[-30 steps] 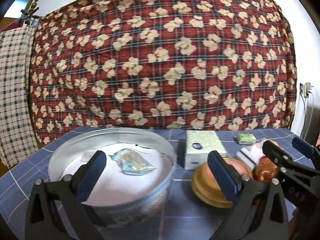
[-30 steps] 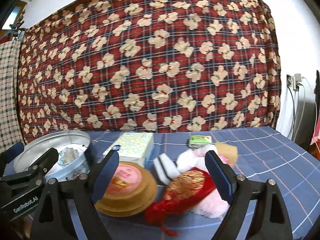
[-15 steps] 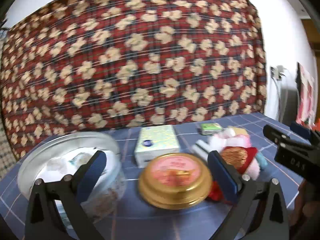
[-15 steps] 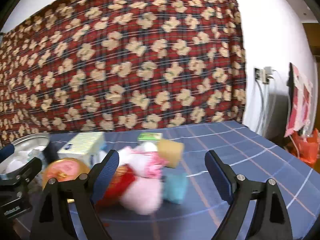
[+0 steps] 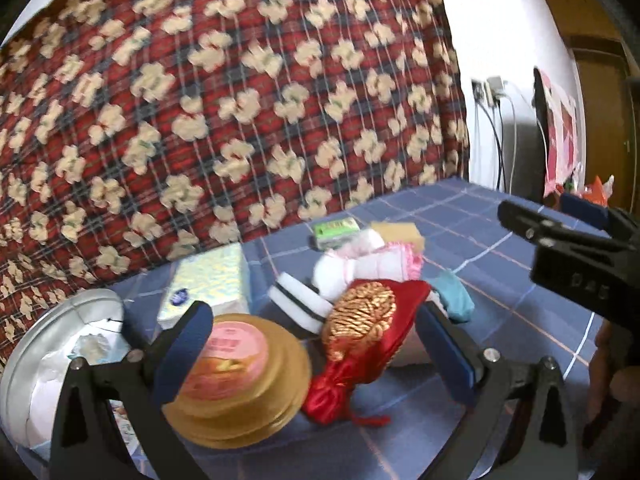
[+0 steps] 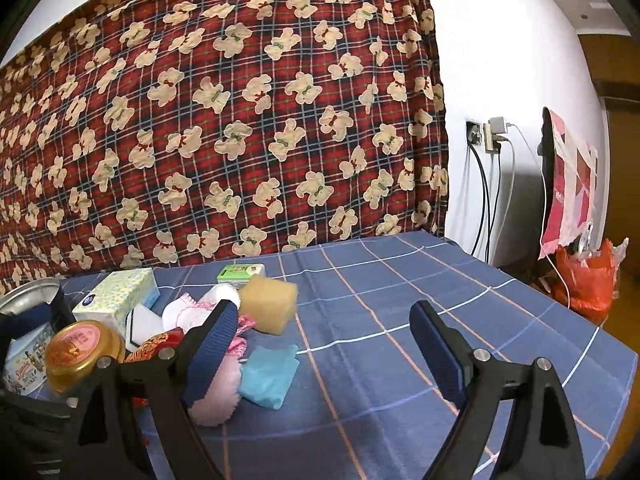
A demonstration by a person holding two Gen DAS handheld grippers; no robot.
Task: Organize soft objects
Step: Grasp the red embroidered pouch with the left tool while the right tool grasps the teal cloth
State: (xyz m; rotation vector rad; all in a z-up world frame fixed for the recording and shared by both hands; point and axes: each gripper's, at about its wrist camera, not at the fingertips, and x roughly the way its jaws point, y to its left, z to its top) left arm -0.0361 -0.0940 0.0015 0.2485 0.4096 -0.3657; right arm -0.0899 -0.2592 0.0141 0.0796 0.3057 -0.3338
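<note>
Even indoor light; left view motion-blurred, right sharp; fisheye bending, dark corners.

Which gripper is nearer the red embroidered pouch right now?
Left. The left gripper frames the red pouch between its fingers; the right gripper faces bare tablecloth, pouch off to its left.

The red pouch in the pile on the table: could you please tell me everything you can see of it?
The red pouch looks like shiny satin, with a raised gold embroidered panel on its upper face and a gathered neck ending in a red cord toward the camera. It lies tilted on the blue checked tablecloth, its neck beside the gold lid. Its far end leans against a white sponge with a dark stripe and white and pink cloth. Neither gripper touches it.
</note>
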